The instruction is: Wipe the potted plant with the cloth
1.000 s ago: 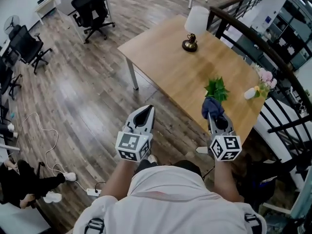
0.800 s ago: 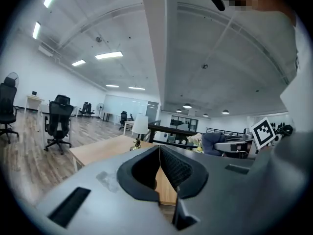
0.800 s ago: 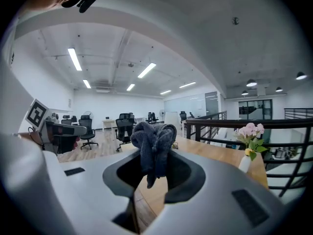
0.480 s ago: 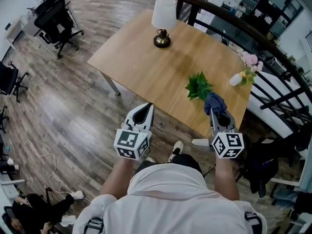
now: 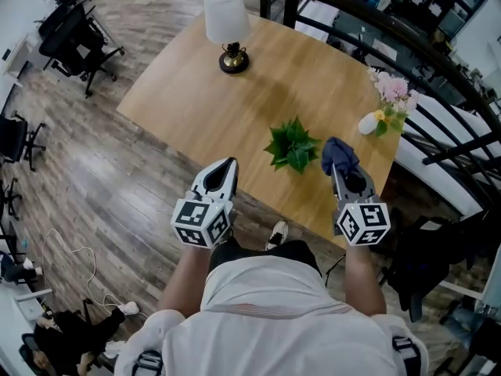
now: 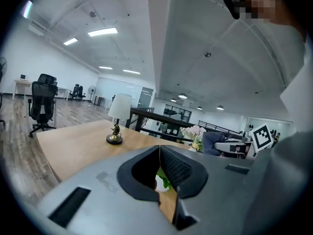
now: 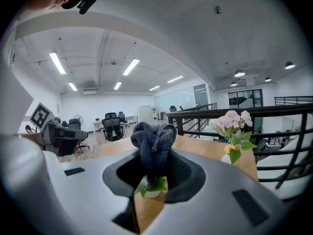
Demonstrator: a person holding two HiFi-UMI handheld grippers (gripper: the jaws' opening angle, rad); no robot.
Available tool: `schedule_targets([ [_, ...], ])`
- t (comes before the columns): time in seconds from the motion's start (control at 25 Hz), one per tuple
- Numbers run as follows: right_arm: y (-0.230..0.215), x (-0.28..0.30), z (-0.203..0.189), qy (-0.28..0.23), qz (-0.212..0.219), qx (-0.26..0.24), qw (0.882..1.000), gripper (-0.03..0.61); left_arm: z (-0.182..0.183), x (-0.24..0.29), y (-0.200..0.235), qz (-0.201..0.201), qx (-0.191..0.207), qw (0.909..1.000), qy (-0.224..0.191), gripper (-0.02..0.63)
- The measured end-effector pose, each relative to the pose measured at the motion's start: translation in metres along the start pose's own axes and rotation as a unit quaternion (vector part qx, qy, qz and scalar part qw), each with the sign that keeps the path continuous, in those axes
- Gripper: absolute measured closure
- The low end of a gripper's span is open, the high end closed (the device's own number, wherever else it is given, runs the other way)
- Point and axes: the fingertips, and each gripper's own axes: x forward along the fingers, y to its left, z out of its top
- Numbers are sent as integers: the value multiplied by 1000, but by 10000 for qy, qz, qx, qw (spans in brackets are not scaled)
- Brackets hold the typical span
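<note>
A small green potted plant (image 5: pixel 292 146) in a white pot stands near the front edge of the wooden table (image 5: pixel 235 108). My right gripper (image 5: pixel 342 169) is just right of it, shut on a bunched dark blue cloth (image 5: pixel 337 153) that sticks up from the jaws. In the right gripper view the cloth (image 7: pixel 154 145) fills the jaws of the right gripper (image 7: pixel 154 163), with the plant (image 7: pixel 154 185) low behind it. My left gripper (image 5: pixel 224 168) is shut and empty, left of the plant. The left gripper (image 6: pixel 159 150) shows closed jaws, the plant (image 6: pixel 163 180) peeking below them.
A table lamp (image 5: pixel 227 28) with a white shade stands at the table's far side. A white vase of pink flowers (image 5: pixel 386 104) sits at the right edge, by a dark railing (image 5: pixel 407 61). Office chairs (image 5: pixel 70 37) stand on the wood floor at the left.
The person has walked up to the table, so the table and plant are nearer. Both grippers now reach over its front edge, either side of the plant. The cloth stays held.
</note>
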Motion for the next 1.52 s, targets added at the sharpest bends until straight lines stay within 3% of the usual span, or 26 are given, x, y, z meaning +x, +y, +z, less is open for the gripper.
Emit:
schedule_targets([
  [0.16,-19,8,-9,141,-12,68,9999,433,-14,21,0,-58,-176,9996,213,598],
  [0.48,-15,18,-19,358,-277,259,9986,433,-60,66,31,-480,-1364,9875,619,598],
  [0.6,-10,17,-27,527,-442,276,9973,433,-94,88,32,-966,-2153,9651,1132,597],
  [0.72,-4,16,-35,639,-582,293,9958,433,-132,109,23,-1525,-2516,9382,1821,588],
  [0.8,1,15,-41,716,-654,299,9948,433,-153,123,18,-1813,-2806,9183,2125,511],
  [0.92,7,12,-49,828,-759,333,9931,433,-171,141,15,-2039,-3296,8918,2336,494],
  [1.12,14,11,-58,945,-774,570,9909,433,-168,165,11,-2255,-3687,8726,2275,494],
  [1.32,31,22,-67,935,-352,1348,9858,433,-174,181,4,-2314,-3916,8592,2342,491],
  [1.52,49,57,-84,1000,461,2551,9606,433,-179,186,2,-2276,-4321,8407,2338,488],
])
